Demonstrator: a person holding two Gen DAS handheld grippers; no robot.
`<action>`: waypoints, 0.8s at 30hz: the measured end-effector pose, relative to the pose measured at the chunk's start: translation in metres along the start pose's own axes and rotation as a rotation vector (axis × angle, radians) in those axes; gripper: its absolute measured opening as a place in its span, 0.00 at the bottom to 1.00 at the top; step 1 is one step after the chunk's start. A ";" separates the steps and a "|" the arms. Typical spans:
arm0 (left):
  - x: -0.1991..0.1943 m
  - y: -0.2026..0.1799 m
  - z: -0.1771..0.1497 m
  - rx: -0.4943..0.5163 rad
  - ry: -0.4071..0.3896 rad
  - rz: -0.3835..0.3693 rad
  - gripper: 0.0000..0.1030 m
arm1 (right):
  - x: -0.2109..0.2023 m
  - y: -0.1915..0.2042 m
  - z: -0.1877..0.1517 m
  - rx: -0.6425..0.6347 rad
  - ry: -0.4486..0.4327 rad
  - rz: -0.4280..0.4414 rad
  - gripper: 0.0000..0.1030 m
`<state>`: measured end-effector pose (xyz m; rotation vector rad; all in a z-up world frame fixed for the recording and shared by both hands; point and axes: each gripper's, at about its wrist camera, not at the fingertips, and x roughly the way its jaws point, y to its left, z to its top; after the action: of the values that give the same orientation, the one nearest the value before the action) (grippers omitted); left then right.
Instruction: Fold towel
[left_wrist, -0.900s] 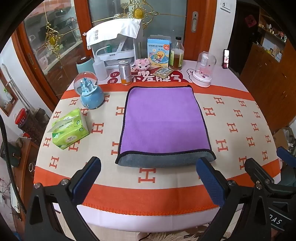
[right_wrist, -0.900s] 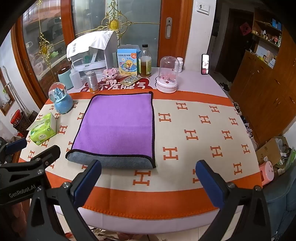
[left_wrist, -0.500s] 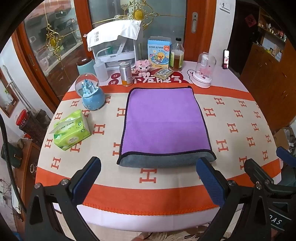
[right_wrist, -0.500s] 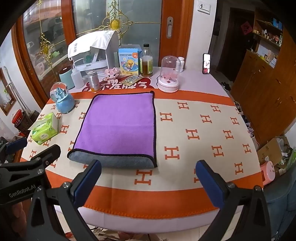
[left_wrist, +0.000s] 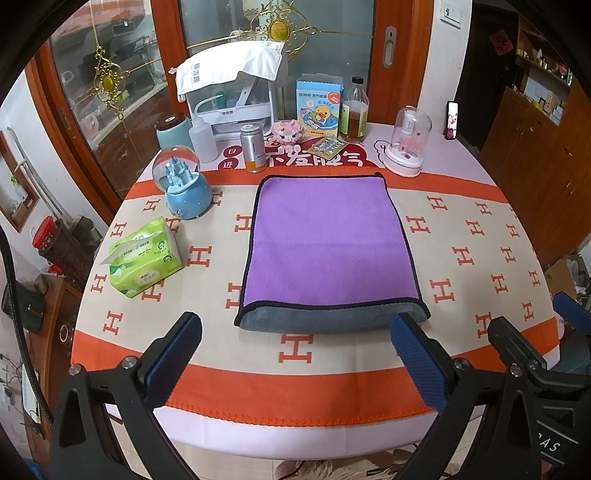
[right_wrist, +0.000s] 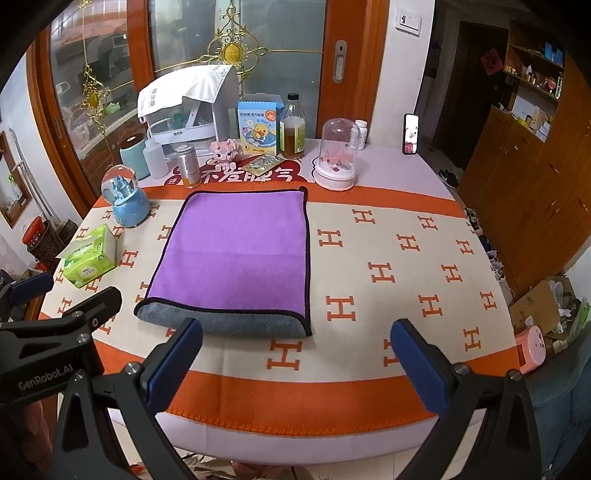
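A purple towel (left_wrist: 328, 240) with a black hem lies flat on the table, folded over so its grey underside shows along the near edge (left_wrist: 332, 319). It also shows in the right wrist view (right_wrist: 236, 251). My left gripper (left_wrist: 295, 354) is open and empty, held above the table's near edge in front of the towel. My right gripper (right_wrist: 295, 354) is open and empty, near the table's front edge, to the right of the towel's near right corner.
A green tissue pack (left_wrist: 144, 258) and a blue snow globe (left_wrist: 184, 188) stand left of the towel. Bottles, a can (left_wrist: 253, 147), a duck box (left_wrist: 319, 107) and a glass dome (left_wrist: 406, 144) line the far edge. The tablecloth (right_wrist: 388, 273) bears orange H marks.
Both grippers have moved slightly forward toward the table; the towel looks a little nearer. The towel itself has not moved and both grippers stay open.
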<state>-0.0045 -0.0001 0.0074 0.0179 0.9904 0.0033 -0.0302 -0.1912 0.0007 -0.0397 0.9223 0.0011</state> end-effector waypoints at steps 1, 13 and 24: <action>-0.001 0.000 0.000 0.000 -0.002 0.001 0.98 | -0.001 0.000 0.000 0.001 -0.001 0.002 0.99; -0.006 0.002 -0.003 -0.006 -0.013 0.006 0.98 | -0.004 0.001 -0.002 -0.005 -0.007 0.003 0.99; -0.009 0.004 -0.005 -0.004 -0.020 0.011 0.98 | -0.004 0.002 -0.003 -0.005 -0.007 0.004 0.99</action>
<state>-0.0130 0.0038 0.0120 0.0197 0.9703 0.0147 -0.0347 -0.1892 0.0022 -0.0424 0.9153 0.0074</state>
